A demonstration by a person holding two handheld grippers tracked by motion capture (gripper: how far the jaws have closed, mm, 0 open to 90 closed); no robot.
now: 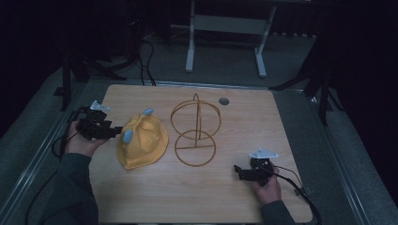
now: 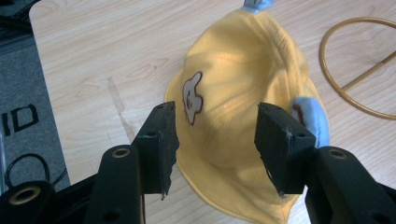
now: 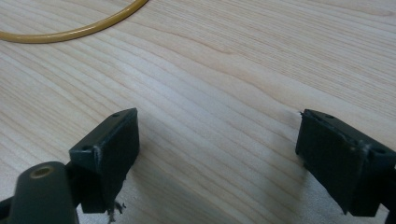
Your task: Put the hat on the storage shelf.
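Observation:
A yellow cloth hat (image 1: 142, 140) with pale blue ears lies on the wooden table (image 1: 202, 201), left of centre. My left gripper (image 1: 116, 132) reaches in from the left at the hat's edge. In the left gripper view its jaws (image 2: 215, 112) stand open over the hat (image 2: 243, 60), one pad on each side of the crown near a small cartoon patch; a blue ear (image 2: 312, 119) lies by the right pad. A gold wire stand (image 1: 195, 133) rises just right of the hat. My right gripper (image 1: 239, 171) rests open near the front right, with bare wood between its jaws (image 3: 217, 121).
The stand's round base ring (image 3: 70, 32) curves across the top of the right gripper view. A grey grommet (image 1: 224, 101) sits in the table's far edge. Cables trail off both grippers. Beyond the table stand white frame legs (image 1: 190, 51) on a grey floor.

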